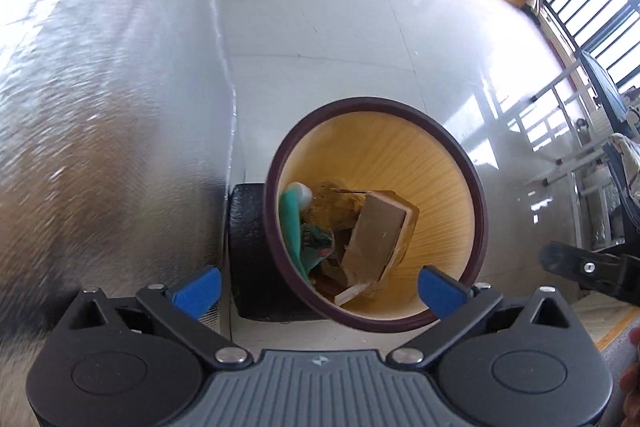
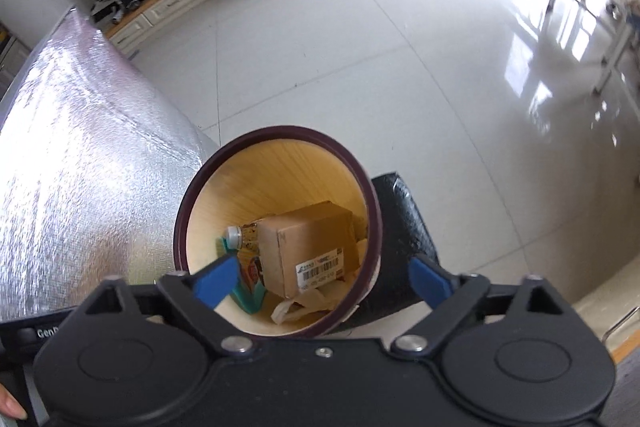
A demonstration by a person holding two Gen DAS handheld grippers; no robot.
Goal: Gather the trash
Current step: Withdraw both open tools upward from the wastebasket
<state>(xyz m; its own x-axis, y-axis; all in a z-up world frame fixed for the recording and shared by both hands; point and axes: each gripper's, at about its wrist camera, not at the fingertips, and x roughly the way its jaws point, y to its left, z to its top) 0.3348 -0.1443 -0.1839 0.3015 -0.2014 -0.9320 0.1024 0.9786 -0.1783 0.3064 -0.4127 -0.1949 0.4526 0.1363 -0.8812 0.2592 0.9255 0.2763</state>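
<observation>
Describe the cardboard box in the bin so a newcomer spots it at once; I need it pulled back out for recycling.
Find the round bin with the dark rim standing on the white tiled floor beside the silver foil-covered surface. Look down inside it: the cardboard box lies on top of the trash. Unlike the bottle and green wrapper beside it, it is plain brown with a white barcode label.

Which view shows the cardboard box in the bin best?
Right wrist: the box shows two faces and its barcode label, unobstructed. Left wrist shows the box tilted, one plain face, label hidden.
</observation>
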